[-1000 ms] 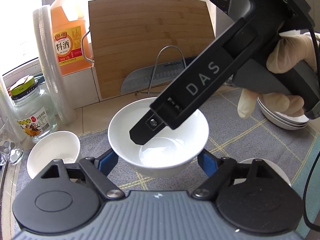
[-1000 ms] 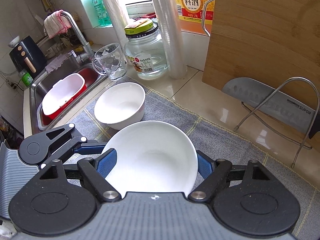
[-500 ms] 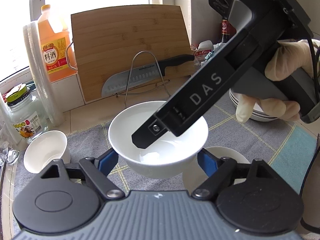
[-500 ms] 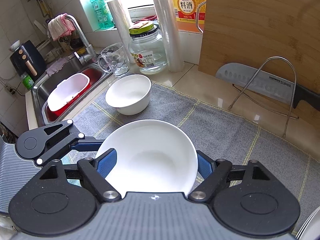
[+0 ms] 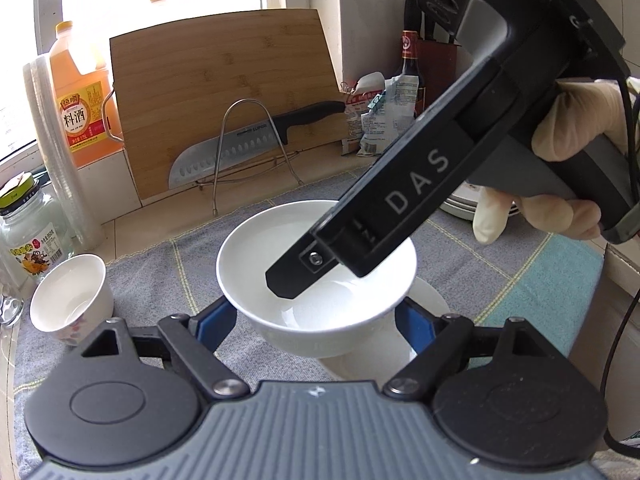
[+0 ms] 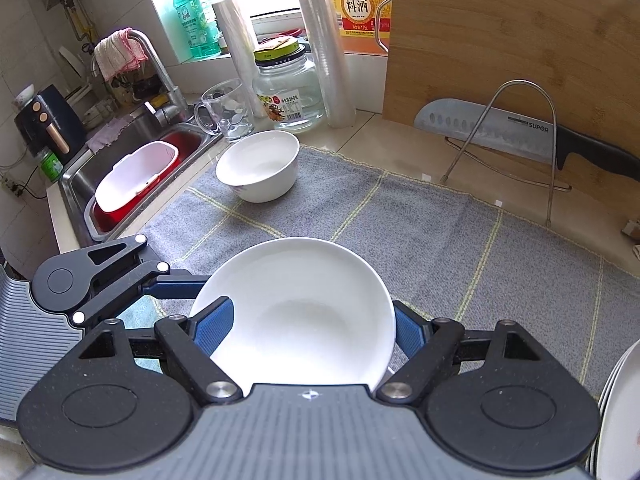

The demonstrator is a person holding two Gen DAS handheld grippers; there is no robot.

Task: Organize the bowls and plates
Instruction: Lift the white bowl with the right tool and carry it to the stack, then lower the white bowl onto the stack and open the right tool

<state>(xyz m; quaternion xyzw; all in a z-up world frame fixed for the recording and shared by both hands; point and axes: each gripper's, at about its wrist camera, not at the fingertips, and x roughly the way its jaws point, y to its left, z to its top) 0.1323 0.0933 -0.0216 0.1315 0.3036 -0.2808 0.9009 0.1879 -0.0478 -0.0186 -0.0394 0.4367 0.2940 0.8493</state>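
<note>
A white bowl (image 5: 280, 264) hangs above the grey mat, clamped low on its sides by my left gripper (image 5: 316, 316). My right gripper (image 6: 310, 328) is shut on the same bowl (image 6: 304, 312) from above, its pads at the rim. One of its fingers (image 5: 288, 280) reaches into the bowl in the left wrist view. Another white dish (image 5: 428, 308) lies on the mat right under the held bowl. A small white bowl (image 6: 260, 164) stands at the mat's far left corner. Stacked plates (image 6: 616, 400) sit at the right edge.
A cutting board (image 6: 500, 40) leans at the back with a knife (image 6: 500, 136) on a wire stand in front. A jar (image 6: 288, 92), a glass mug (image 6: 228, 108) and an orange bottle (image 5: 84, 96) stand back left. The sink (image 6: 80, 184) holds a red-and-white tub.
Both grippers carried the bowl to the right over the mat. The small bowl and jar fell back to the left, and the plate stack came into the right wrist view.
</note>
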